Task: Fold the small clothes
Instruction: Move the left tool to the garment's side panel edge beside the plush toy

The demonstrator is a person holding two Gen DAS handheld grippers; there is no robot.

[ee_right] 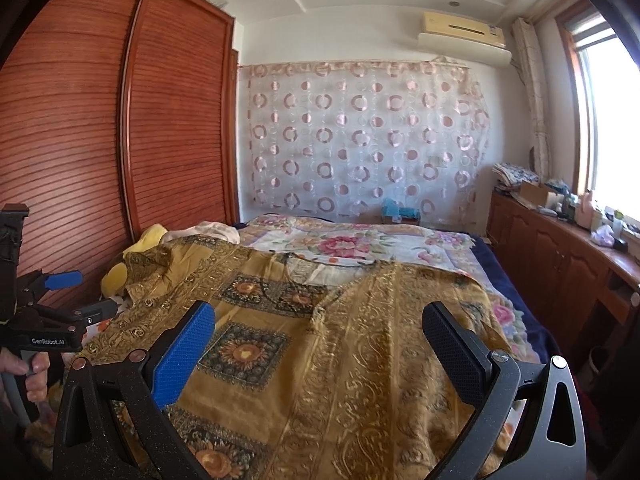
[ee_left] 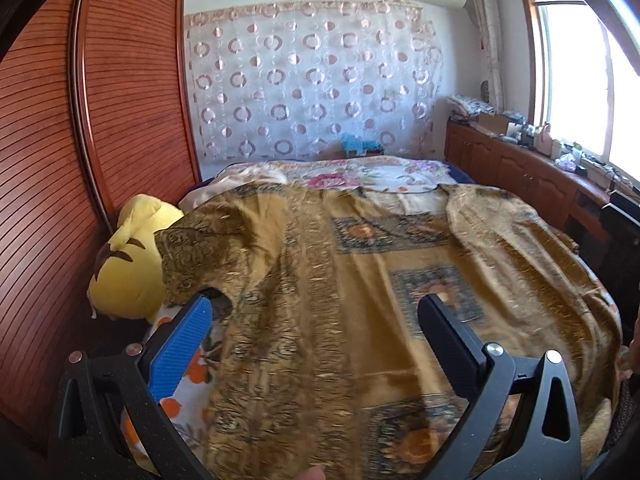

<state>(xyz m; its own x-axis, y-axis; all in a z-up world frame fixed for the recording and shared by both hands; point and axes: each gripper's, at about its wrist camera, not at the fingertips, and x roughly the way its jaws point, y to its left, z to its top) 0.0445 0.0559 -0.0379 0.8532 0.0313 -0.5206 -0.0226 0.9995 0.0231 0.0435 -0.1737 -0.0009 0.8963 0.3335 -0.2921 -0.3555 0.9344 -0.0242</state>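
A golden-brown patterned garment with dark flower squares lies spread across the bed; it also shows in the right wrist view. Its right part is folded over toward the middle. My left gripper is open and empty above the garment's near left part. My right gripper is open and empty above the garment's near part. The left gripper also shows at the left edge of the right wrist view, held in a hand, its jaws apart.
The bed has a floral quilt beyond the garment. A yellow plush pillow lies at the left beside the wooden wardrobe. A low wooden cabinet with clutter runs under the window on the right.
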